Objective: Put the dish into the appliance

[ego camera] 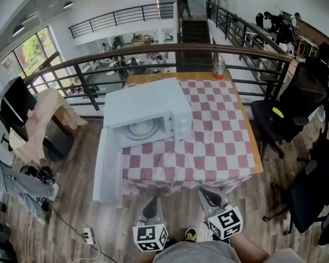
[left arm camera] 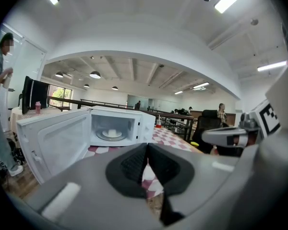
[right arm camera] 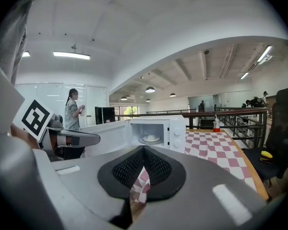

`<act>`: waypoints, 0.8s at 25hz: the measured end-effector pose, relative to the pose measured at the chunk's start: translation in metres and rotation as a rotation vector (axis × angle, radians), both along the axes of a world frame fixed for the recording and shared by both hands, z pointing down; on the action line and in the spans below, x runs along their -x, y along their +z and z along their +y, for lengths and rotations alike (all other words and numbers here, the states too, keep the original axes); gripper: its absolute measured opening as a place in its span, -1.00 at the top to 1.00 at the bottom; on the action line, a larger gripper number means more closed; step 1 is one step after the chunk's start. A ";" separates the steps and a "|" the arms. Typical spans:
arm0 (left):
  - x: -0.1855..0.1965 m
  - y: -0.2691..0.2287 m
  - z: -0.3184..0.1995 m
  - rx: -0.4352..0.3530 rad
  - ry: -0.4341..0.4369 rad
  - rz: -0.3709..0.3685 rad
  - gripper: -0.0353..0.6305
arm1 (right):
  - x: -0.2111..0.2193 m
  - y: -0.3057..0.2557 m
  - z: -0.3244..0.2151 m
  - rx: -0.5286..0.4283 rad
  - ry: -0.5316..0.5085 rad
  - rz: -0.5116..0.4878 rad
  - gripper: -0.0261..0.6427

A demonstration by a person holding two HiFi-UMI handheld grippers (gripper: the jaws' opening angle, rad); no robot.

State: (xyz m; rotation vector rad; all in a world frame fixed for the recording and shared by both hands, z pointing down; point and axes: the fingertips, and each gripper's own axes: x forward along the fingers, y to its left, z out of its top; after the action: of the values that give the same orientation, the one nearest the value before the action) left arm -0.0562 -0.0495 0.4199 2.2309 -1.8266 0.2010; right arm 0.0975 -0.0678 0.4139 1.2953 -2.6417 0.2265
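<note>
Both grippers, the left gripper (ego camera: 151, 207) and the right gripper (ego camera: 210, 197), have their jaws clenched together on nothing and are positioned just short of the near edge of the checked table (ego camera: 222, 147). The dish (ego camera: 141, 129) rests inside the white microwave (ego camera: 148, 104), whose door (ego camera: 107, 169) stands fully open.

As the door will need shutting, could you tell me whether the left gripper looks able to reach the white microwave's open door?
Probably yes: the white microwave's open door stands out toward the left gripper, and nothing stands between them. Its jaws are shut.
</note>
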 end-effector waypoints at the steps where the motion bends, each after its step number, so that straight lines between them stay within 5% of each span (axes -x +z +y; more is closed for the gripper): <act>1: 0.003 -0.002 -0.001 -0.003 0.003 0.005 0.86 | 0.005 -0.002 0.001 0.002 0.002 -0.003 0.93; 20: 0.042 -0.005 -0.007 -0.010 0.064 0.029 0.86 | 0.059 -0.009 0.007 0.000 0.039 -0.012 0.93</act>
State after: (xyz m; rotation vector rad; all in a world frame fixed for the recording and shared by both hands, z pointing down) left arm -0.0984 -0.0566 0.4148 2.2892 -1.7463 0.1710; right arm 0.0382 -0.0611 0.4048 1.3500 -2.6284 0.2399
